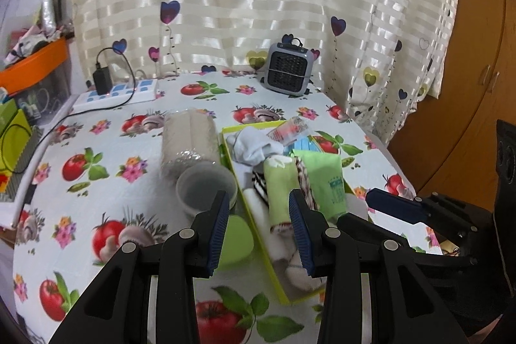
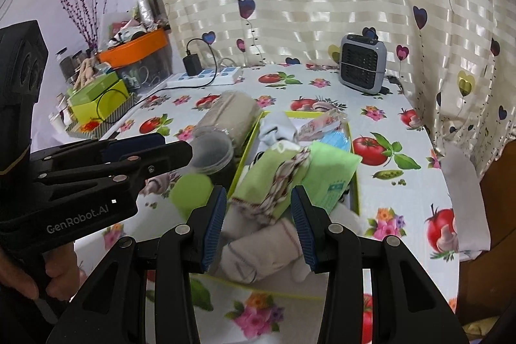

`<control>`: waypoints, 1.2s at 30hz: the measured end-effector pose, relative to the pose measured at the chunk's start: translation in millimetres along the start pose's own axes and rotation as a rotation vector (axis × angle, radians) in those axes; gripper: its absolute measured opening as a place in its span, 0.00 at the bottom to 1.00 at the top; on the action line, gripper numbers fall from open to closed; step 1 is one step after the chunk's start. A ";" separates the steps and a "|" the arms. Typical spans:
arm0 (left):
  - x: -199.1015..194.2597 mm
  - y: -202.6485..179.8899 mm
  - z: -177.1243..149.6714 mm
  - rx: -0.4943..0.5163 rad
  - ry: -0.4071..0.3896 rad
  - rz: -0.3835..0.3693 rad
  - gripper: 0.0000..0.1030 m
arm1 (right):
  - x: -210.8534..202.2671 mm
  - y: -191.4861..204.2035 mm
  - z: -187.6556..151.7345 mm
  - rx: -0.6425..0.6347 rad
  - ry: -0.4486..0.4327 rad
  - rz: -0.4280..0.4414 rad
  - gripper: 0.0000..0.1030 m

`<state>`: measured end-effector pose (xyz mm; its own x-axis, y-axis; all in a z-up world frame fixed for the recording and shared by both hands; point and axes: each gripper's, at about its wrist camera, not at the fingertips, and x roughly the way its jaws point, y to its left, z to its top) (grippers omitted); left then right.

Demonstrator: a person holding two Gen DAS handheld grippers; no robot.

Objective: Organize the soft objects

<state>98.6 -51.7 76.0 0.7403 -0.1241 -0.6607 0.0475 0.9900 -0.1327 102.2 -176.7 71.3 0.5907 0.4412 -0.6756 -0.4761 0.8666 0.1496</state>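
A yellow-green tray [image 1: 230, 150] [image 2: 246, 155] on the tomato-print tablecloth is piled with soft things: white socks [image 1: 254, 144], a rolled green towel [image 1: 279, 182] [image 2: 258, 179], a folded green cloth [image 1: 325, 179] [image 2: 329, 170], blue masks [image 1: 303, 145] and pale socks [image 2: 258, 250] at the near end. My left gripper [image 1: 259, 228] hovers open over the tray's near left wall, nothing between its blue pads. Over the pale socks my right gripper [image 2: 258, 228] is also open and holds nothing. Each gripper shows at the edge of the other's view.
Left of the tray lie a clear jar [image 1: 190, 137] stuffed with beige cloth, a round clear tub [image 1: 206, 186] and a green lid [image 1: 238, 237]. A grey heater [image 1: 288, 70] and a power strip [image 1: 119, 92] stand at the back. Curtain behind, wooden cabinet right.
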 end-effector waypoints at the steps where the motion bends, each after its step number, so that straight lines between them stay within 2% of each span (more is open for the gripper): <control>1: -2.8 0.0 -2.6 0.000 -0.003 0.004 0.36 | -1.9 2.3 -2.3 -0.004 0.000 -0.001 0.42; 18: -38.5 9.9 -46.5 -0.024 -0.007 0.064 0.36 | -17.8 33.5 -30.9 -0.055 0.023 -0.009 0.42; 36: -35.9 26.5 -66.8 -0.050 0.010 0.083 0.36 | -10.9 39.6 -42.0 -0.056 0.059 -0.023 0.42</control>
<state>28.5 -25.5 46.8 0.7335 -0.0428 -0.6784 -0.0475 0.9923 -0.1139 49.5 -157.0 54.3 0.5633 0.4052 -0.7201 -0.4995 0.8612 0.0939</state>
